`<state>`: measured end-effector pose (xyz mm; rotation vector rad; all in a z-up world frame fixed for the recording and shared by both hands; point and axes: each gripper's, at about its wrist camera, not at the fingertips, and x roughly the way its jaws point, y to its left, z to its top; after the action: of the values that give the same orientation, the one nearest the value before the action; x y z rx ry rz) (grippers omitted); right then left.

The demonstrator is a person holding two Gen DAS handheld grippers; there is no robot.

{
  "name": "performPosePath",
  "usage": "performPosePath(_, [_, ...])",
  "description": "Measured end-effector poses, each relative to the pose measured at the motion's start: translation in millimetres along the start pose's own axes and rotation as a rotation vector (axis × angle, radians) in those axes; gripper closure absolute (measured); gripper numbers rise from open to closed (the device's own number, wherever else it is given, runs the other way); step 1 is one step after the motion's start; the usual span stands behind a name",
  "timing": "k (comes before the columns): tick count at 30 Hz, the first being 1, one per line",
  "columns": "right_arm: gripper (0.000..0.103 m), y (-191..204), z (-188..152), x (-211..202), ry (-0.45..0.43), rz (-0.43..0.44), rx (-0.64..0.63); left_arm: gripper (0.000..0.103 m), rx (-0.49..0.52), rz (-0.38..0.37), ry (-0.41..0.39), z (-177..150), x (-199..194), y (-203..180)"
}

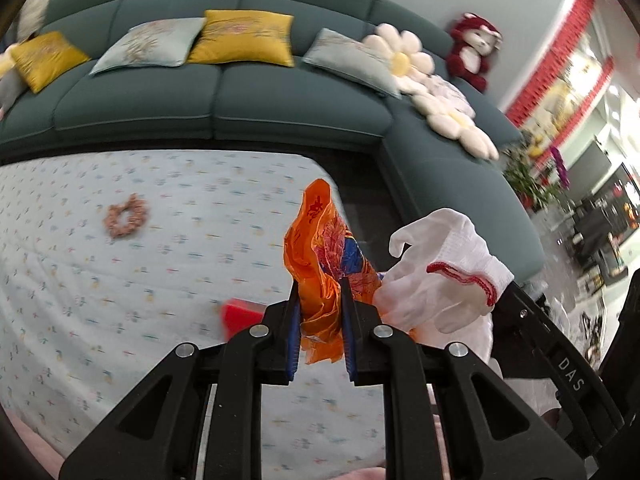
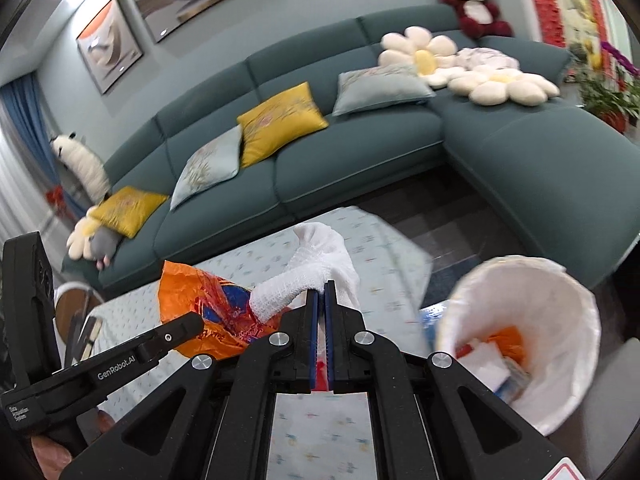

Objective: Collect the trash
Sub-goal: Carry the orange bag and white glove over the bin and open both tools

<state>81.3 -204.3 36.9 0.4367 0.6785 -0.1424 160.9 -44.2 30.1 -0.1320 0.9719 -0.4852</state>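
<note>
Soft, even indoor light is filling both views, with no hard shadows falling on the patterned tabletop (image 1: 120, 280). At the right edge of the left wrist view, a bright area is washing out into glare, possibly a window or shopfront. Motion blur is smearing the trash bin (image 2: 520, 300) and the sofa cushions (image 1: 240, 38). Fisheye distortion is bending the sofa (image 2: 360, 148) into curves, and dark vignetting is ringing the corners. Small glints are shining on the framed pictures (image 2: 110, 46).
</note>
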Motion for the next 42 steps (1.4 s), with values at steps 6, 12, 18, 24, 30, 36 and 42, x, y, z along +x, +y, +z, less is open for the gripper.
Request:
performPosePath(6, [0.100,-48,-2,-31,-0.036,-0.050,0.046,0.086,0.095,-0.037,0.027,-18,11,-60])
performPosePath(12, [0.100,-91,-5,-51,-0.059,-0.097,0.095,0.086,0.173,-0.065,0.059,-33,24,-109])
performPosePath(18, [0.100,-122,-6,-59,-0.067,-0.128,0.132,0.086,0.216,-0.083,0.088,-41,39,-140])
performPosePath(24, [0.100,-142,-10,-58,-0.057,-0.142,0.158,0.086,0.241,-0.091,0.116,-47,51,-161])
performPosePath(30, [0.100,-157,-13,-57,-0.049,-0.152,0.175,0.085,0.255,-0.106,0.124,-49,61,-174])
performPosePath(36, [0.100,-166,-12,-54,-0.047,-0.161,0.185,0.054,0.281,-0.093,0.117,-52,65,-187])
performPosePath(42, [0.094,-167,-12,-48,-0.032,-0.156,0.180,0.052,0.285,-0.082,0.116,-54,66,-189])
